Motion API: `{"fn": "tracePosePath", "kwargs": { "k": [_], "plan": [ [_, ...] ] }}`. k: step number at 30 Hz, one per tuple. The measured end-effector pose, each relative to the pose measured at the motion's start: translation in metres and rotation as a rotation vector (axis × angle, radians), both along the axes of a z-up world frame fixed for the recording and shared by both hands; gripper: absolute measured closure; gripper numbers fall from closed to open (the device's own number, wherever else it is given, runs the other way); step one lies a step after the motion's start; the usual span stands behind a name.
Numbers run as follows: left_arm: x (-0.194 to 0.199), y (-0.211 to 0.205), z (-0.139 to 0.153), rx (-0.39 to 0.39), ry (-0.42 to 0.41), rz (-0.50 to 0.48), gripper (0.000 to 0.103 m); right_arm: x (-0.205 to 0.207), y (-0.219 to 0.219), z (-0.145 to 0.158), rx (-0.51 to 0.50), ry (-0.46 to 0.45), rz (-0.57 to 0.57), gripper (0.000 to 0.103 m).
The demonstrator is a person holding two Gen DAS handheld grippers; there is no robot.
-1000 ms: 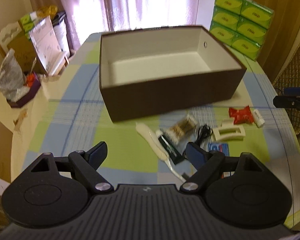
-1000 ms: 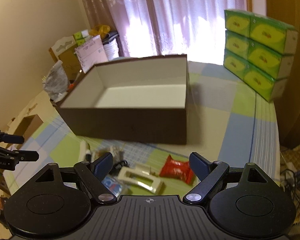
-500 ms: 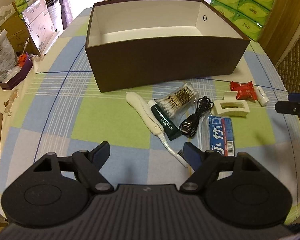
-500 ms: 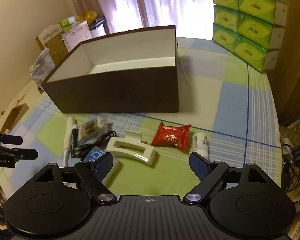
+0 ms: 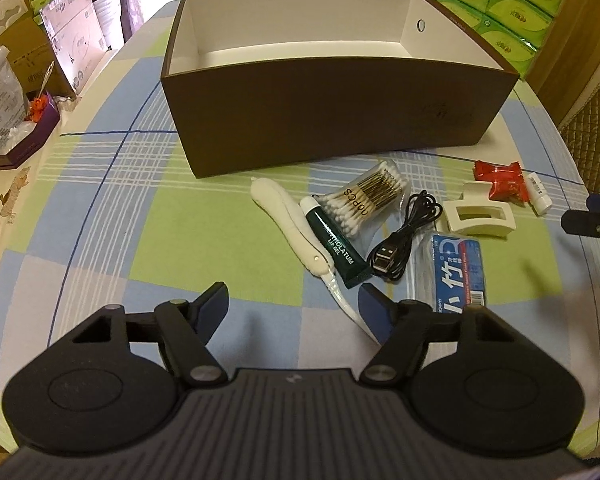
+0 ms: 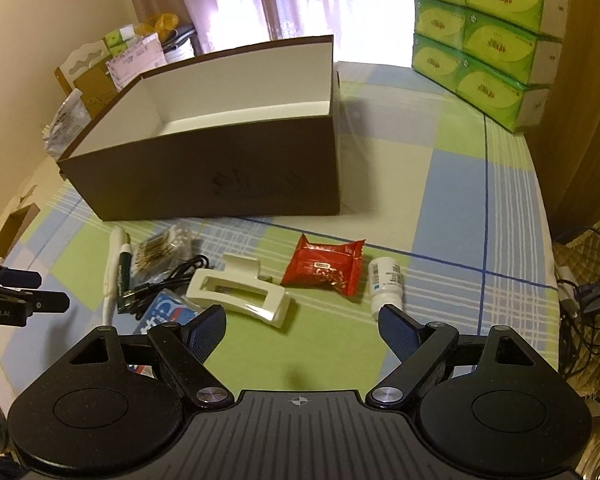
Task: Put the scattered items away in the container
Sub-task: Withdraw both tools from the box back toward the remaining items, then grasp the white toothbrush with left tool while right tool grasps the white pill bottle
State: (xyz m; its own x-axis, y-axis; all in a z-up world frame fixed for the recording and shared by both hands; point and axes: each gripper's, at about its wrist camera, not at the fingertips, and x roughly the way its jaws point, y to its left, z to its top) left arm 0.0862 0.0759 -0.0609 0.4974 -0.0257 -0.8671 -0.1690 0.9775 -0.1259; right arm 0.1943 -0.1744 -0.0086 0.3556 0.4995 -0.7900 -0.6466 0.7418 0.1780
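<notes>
Brown box (image 5: 332, 120), open-topped with a white interior, stands in the upper centre of both views on the checked surface (image 5: 112, 248). Scattered items lie in a row just in front of its near wall: white toothbrush (image 5: 288, 220), green lip-gel tube (image 5: 336, 244) touching it, bag of cotton swabs (image 5: 370, 200), coiled black USB cable (image 5: 408, 236), blue-and-white packet (image 5: 454, 272), white hair claw (image 6: 240, 292), red snack wrapper (image 6: 324, 268) and small white bottle (image 6: 386, 282). Left tongs (image 5: 292, 306), lower centre of the left view, stand apart and empty above the surface, the right finger just beside the toothbrush head. Right tongs (image 6: 302, 326), lower centre of the right view, stand apart and empty, near the hair claw and bottle. Green tissue boxes (image 6: 488, 36) are stacked at upper right.
</notes>
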Motion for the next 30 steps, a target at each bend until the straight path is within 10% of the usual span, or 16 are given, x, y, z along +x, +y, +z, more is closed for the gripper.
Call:
{"fn": "tracePosePath", "kwargs": {
  "k": [30],
  "plan": [
    [0.055, 0.017, -0.042, -0.091, 0.045, 0.041, 0.06, 0.031, -0.003, -0.029, -0.063, 0.044, -0.095, 0.014]
  ]
}}
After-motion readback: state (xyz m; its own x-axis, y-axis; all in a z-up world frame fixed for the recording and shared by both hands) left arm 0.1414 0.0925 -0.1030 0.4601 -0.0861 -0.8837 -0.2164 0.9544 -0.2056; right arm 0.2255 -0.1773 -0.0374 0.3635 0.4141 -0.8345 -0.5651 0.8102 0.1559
